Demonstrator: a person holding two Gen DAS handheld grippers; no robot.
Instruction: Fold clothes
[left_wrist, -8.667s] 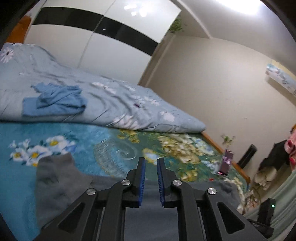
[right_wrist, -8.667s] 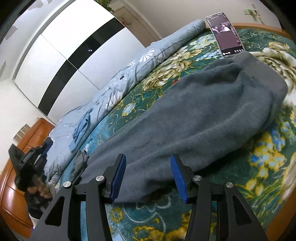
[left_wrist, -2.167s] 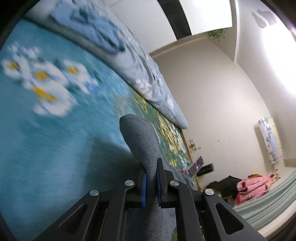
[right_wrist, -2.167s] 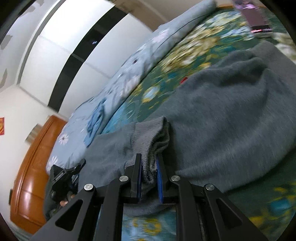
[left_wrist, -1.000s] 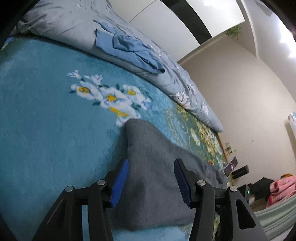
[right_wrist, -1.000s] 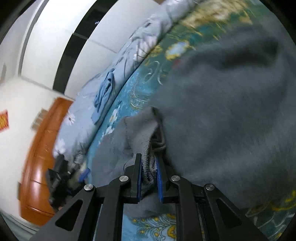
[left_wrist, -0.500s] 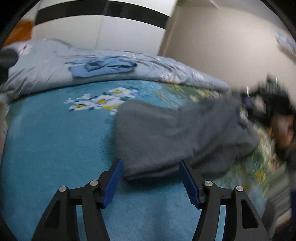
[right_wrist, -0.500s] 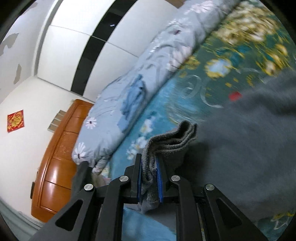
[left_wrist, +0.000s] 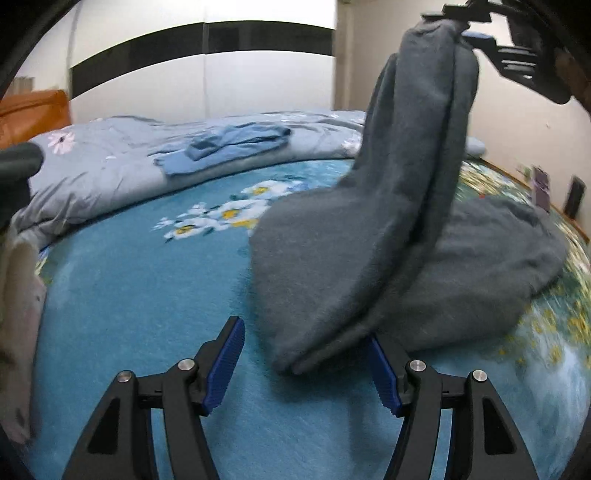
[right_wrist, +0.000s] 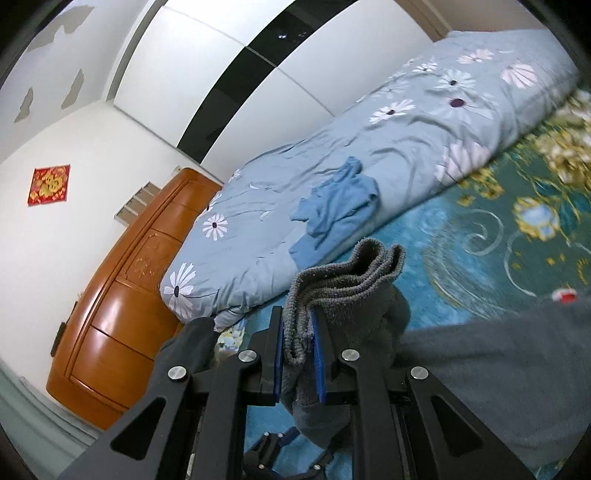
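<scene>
Since a second ago the right gripper (right_wrist: 298, 356) has hauled its pinched end of the grey sweater (left_wrist: 369, 258) way up off the bed, so now one long strip of it hangs from the top of the left camera's view down to the blanket. That gripper is clamped tight on a bunched, ribbed edge of the knit. The left gripper (left_wrist: 308, 363) has let go and sits with its jaws spread wide, blue pads (left_wrist: 225, 363) on either side of the sweater's lowest fold, not pressing on it as far as I can tell, though the right pad is partly hidden behind the cloth.

Rest of the sweater is heaped on the teal flowered blanket (left_wrist: 129, 295), toward the right side. Behind it there's a rolled-up pale blue quilt (left_wrist: 110, 166) with daisies, and a crumpled blue shirt (left_wrist: 229, 149) lying on top of that. A wooden headboard (right_wrist: 122, 295) is off to the left, and white wardrobe doors (left_wrist: 258, 81) with a black stripe are at the back.
</scene>
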